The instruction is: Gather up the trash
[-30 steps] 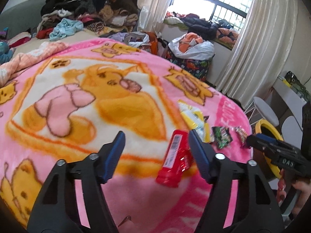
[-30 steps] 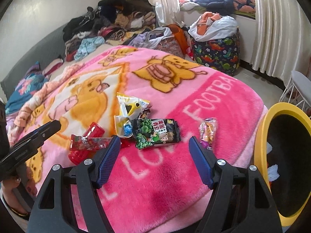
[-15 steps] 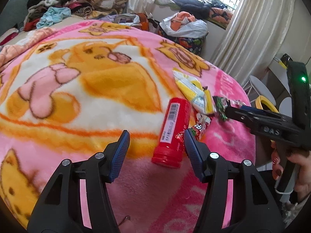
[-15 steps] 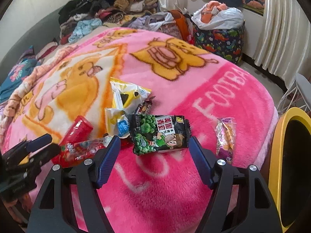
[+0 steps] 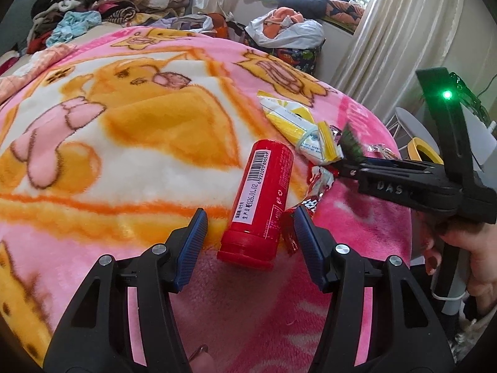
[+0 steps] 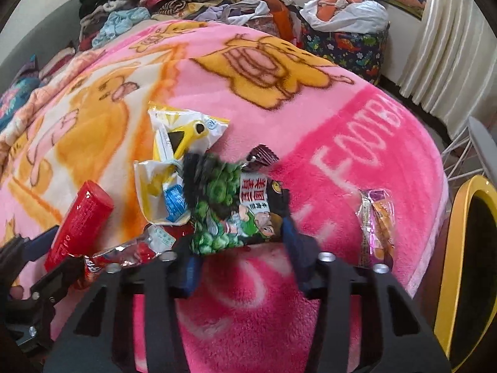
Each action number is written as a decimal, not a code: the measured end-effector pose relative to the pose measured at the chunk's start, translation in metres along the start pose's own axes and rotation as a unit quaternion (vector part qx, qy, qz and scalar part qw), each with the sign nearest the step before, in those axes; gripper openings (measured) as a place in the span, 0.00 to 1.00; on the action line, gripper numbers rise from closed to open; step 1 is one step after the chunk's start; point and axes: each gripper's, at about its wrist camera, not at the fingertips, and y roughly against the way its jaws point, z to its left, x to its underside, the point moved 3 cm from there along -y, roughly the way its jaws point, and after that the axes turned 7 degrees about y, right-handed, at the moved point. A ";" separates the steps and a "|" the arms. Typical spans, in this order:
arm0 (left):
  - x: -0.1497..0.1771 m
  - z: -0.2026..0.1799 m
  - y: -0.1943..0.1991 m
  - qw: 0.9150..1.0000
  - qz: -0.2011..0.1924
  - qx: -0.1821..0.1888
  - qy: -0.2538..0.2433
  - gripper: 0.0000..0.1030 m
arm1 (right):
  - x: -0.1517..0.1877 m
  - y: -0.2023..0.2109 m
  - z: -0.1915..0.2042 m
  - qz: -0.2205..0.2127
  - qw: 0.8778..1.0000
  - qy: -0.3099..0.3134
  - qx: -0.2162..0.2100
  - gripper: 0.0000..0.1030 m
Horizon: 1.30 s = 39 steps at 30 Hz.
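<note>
While the left gripper [image 5: 248, 242] hovers spread around a red canister [image 5: 259, 199] lying on the pink cartoon blanket [image 6: 310, 118], the right gripper [image 6: 239, 258] has just been closing on a green pea snack packet [image 6: 231, 208]; blur makes it hard to say, but its pads seem to pinch the packet's edge.

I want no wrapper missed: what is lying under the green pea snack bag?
The green pea snack bag overlaps a yellow-and-white wrapper at its left edge; a dark maroon wrapper pokes out behind its top. Below it lies the pink blanket. Anything directly beneath its middle is covered.
</note>
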 end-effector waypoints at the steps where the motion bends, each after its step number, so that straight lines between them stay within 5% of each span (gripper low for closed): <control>1: 0.000 0.000 -0.001 1.000 0.001 0.000 0.001 0.48 | 0.000 0.002 -0.002 -0.002 1.000 -0.005 -0.005 0.18; 3: -0.001 0.000 -0.002 1.000 0.001 0.001 0.003 0.48 | 0.001 0.006 -0.007 -0.011 0.999 -0.021 -0.022 0.10; 9: -0.007 0.004 -0.006 1.000 0.005 0.011 0.019 0.46 | 0.004 0.033 -0.019 -0.055 0.995 -0.050 -0.073 0.09; 18: -0.014 0.013 -0.008 0.998 0.020 0.034 0.058 0.28 | 0.019 0.068 -0.033 -0.090 0.986 -0.080 -0.117 0.09; 32: -0.012 0.039 0.008 0.993 0.023 0.046 0.108 0.29 | 0.027 0.081 -0.028 -0.100 0.983 -0.071 -0.133 0.09; 36: -0.019 0.044 0.008 0.988 0.024 0.060 0.139 0.43 | 0.030 0.087 -0.025 -0.103 0.983 -0.069 -0.134 0.09; 39: -0.026 0.042 0.006 0.987 0.025 0.062 0.147 0.43 | 0.033 0.094 -0.024 -0.107 0.983 -0.066 -0.135 0.09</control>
